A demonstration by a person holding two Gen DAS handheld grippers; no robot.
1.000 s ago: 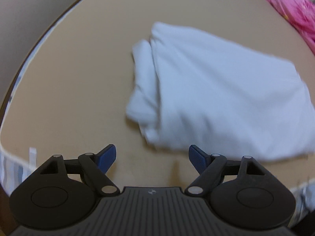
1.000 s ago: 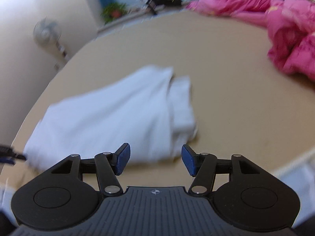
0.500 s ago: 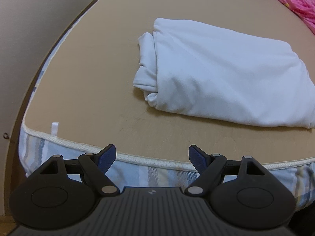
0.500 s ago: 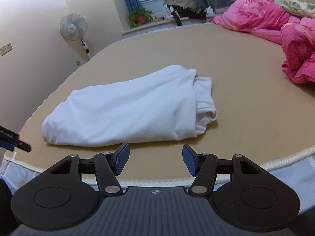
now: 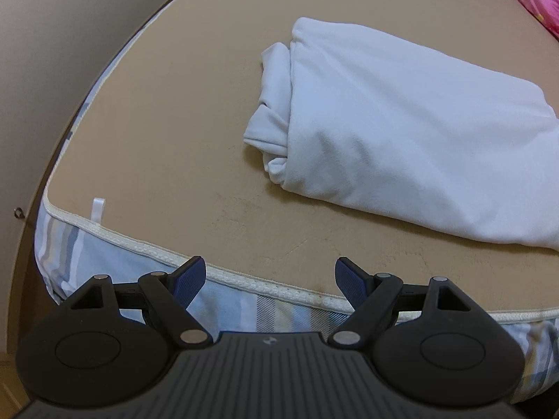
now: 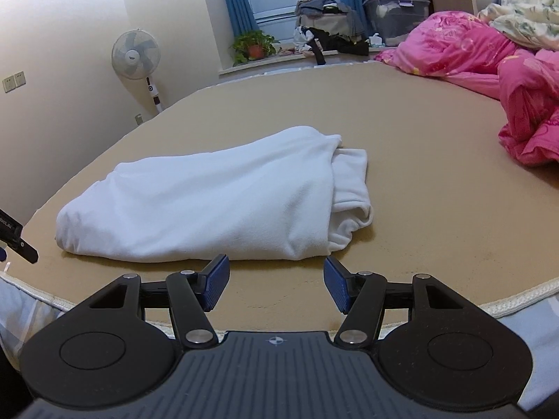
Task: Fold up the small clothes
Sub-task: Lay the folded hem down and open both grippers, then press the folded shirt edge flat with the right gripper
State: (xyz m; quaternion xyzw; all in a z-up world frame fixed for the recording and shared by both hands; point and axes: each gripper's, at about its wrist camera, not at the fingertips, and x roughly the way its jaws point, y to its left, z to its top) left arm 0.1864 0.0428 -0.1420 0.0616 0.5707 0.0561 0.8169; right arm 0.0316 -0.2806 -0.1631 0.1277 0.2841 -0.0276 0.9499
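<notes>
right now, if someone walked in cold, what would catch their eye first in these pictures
The folded white garment draws the eye first, lying on the tan mattress near its front edge, with bunched layers poking out at one end. Next comes the bright pink quilt, heaped at the far right of the bed. Both the left gripper and the right gripper hang in front of the garment with jaws open and nothing between them.

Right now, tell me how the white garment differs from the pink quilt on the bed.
The white garment is plain; the pink quilt has a faint pattern. The white garment lies folded into a low bundle near the bed's front edge; the pink quilt is heaped in rumpled mounds at the far right. Both rest on the tan mattress, and no tool touches either.
</notes>
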